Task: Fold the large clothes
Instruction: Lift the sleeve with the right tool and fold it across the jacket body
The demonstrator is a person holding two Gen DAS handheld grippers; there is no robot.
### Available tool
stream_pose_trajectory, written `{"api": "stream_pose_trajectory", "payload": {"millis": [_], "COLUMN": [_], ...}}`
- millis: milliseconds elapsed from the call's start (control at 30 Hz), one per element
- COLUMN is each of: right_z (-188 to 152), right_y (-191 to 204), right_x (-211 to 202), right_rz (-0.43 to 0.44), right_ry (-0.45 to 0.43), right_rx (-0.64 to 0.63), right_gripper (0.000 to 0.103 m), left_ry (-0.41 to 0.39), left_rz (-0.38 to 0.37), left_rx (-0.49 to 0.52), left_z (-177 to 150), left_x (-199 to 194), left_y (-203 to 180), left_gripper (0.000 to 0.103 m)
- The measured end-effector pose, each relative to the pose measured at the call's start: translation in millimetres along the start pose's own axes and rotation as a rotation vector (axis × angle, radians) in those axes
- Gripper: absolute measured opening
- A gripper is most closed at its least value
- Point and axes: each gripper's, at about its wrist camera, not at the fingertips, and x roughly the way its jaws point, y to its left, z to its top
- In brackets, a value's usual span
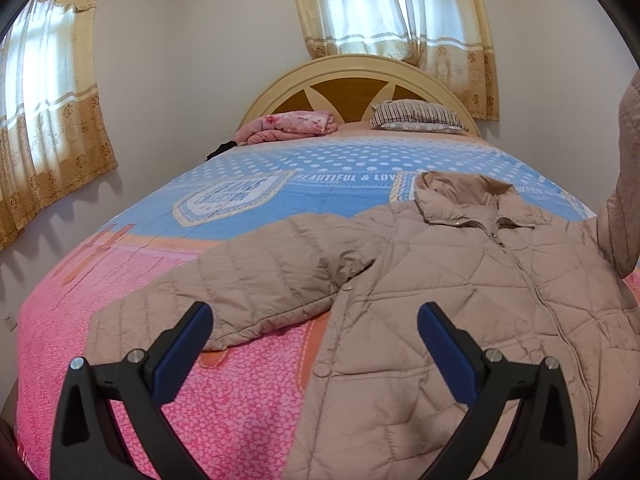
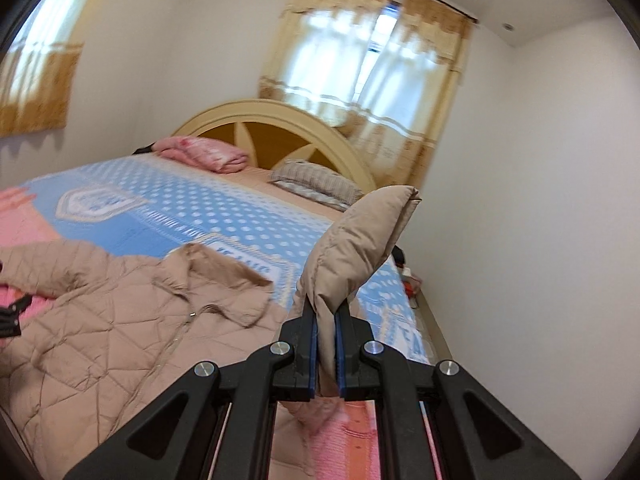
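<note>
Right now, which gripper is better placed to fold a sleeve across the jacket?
Right: the right gripper is clamped on the lifted sleeve, while the left gripper hangs open above the jacket.

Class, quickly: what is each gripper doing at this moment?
Left gripper: open, holding nothing, over the jacket.
Right gripper: shut on the jacket's sleeve, lifted off the bed.

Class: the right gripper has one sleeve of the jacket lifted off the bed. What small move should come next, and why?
Probably carry the sleeve across and lay it on the jacket's zipped front. The right gripper is shut on it and holds it raised, while the body lies flat on the bed; the left gripper is open and idle.
</note>
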Motion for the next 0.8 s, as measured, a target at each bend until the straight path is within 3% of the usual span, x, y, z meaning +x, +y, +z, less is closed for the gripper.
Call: {"api": "stream_pose_trajectory", "payload": {"millis": [333,500,633,800], "right_z": [-13,-31,-46,-66], "right_y": [68,114,145,171], "right_x": [27,53,72,90], "right_rz": [0.147,0.214,0.26,0.32], "right_ry": [0.031,0.084,0.137,0.198], "right_rx": [-0.105,-0.143,-0.16,-0.157], "right_gripper": [0.006,0.006,0.006,0.006], "left_ry": [0.011,0.038,0.011,0.05], "left_rz": [0.017,0.004,0.031,0.041], "left_rx": [-0.014,0.006,0.008,0.0], "left_z": [-2,3,9,10], "left_x": [6,12,9,20], "left_y": [13,14,24,33], "left_gripper": [0.103,0.103,0.103,0.103]}}
